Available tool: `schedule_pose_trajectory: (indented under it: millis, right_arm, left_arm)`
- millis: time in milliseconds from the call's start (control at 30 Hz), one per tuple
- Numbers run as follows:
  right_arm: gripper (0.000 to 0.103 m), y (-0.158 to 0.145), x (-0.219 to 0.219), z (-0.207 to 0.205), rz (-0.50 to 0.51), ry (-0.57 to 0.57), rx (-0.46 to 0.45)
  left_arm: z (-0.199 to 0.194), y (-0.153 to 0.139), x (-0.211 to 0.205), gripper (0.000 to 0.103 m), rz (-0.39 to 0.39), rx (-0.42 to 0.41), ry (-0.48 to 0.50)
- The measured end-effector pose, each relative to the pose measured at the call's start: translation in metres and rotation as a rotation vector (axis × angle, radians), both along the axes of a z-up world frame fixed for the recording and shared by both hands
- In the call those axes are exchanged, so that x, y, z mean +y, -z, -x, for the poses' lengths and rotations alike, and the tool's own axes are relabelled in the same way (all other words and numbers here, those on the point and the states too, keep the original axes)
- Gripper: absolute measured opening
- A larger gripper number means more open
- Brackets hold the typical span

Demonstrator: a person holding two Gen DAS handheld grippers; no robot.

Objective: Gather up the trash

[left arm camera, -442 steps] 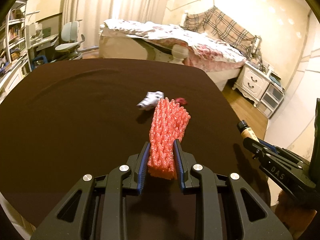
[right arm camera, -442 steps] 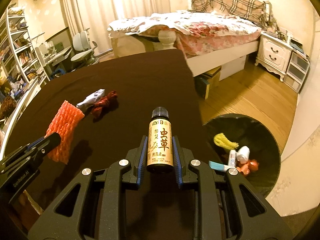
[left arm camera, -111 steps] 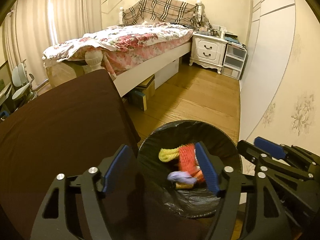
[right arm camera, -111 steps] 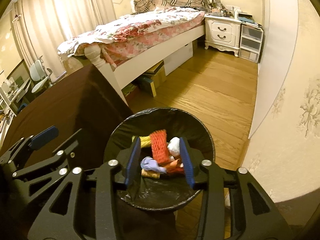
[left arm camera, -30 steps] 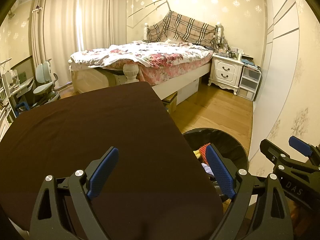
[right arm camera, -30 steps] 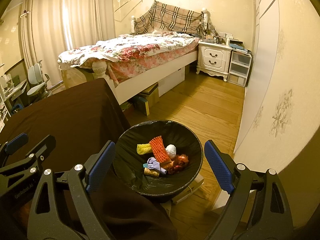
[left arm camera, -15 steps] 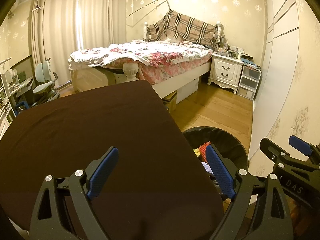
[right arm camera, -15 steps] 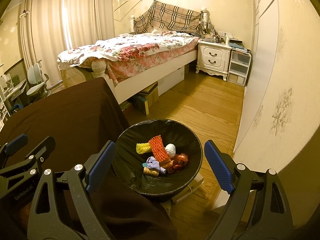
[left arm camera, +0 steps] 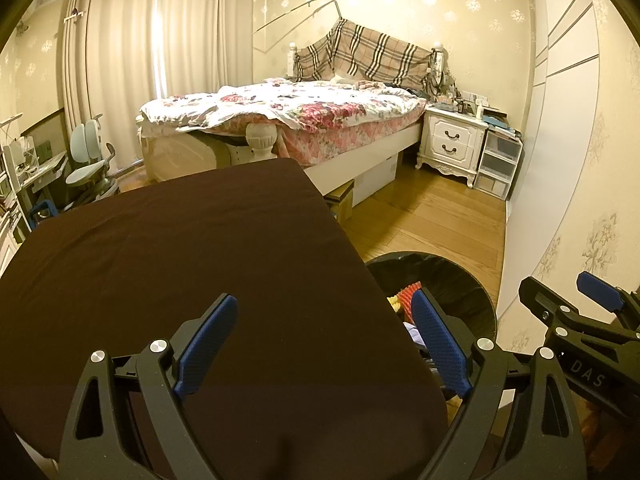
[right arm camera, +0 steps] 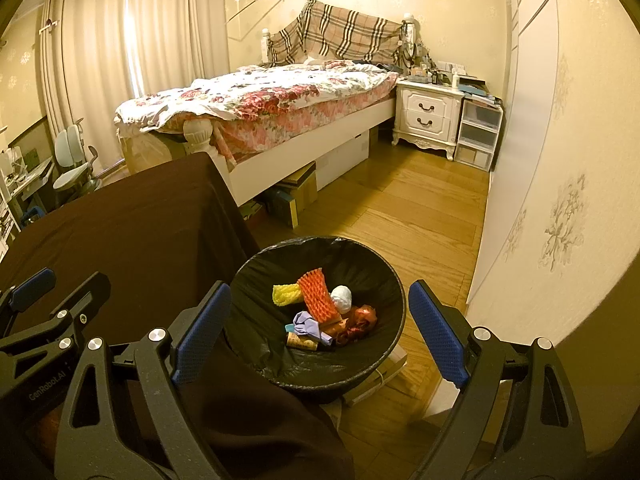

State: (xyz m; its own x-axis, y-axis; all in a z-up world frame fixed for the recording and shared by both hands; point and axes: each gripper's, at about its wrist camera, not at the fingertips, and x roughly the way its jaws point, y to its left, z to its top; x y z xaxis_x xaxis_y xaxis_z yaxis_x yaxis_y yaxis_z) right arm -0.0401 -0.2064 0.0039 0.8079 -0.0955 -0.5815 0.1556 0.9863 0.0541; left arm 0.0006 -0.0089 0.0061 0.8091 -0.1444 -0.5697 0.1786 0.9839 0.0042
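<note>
A black-lined trash bin (right arm camera: 384,276) stands on the floor at the table's right edge; its rim also shows in the left wrist view (left arm camera: 460,276). In it lie an orange foam net (right arm camera: 318,294), a yellow net (right arm camera: 286,294), a white wad (right arm camera: 341,297), a purple scrap (right arm camera: 306,322), a small brown bottle (right arm camera: 302,342) and red wrapping (right arm camera: 360,320). My right gripper (right arm camera: 320,332) is open and empty above the bin. My left gripper (left arm camera: 324,344) is open and empty over the dark brown table (left arm camera: 180,248), near its right edge.
A bed with a floral cover (left arm camera: 288,112) stands behind the table. A white nightstand (left arm camera: 452,144) and drawer unit (left arm camera: 498,160) are by the far wall. A white wall (right arm camera: 560,200) runs close on the right. An office chair (left arm camera: 88,164) is at the far left.
Almost nothing differs over the last second. Both grippers stay wide open and hold their places over the table edge and the bin.
</note>
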Motion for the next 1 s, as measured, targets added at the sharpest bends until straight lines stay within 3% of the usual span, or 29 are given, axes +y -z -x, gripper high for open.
schedule_pose_trajectory:
  millis: [1000]
  right_arm:
    - [0.088, -0.0014, -0.0003, -0.0008, 0.0, 0.0, 0.001]
  left_arm:
    - [-0.0009, -0.0024, 0.0006, 0.088, -0.002, 0.004, 0.001]
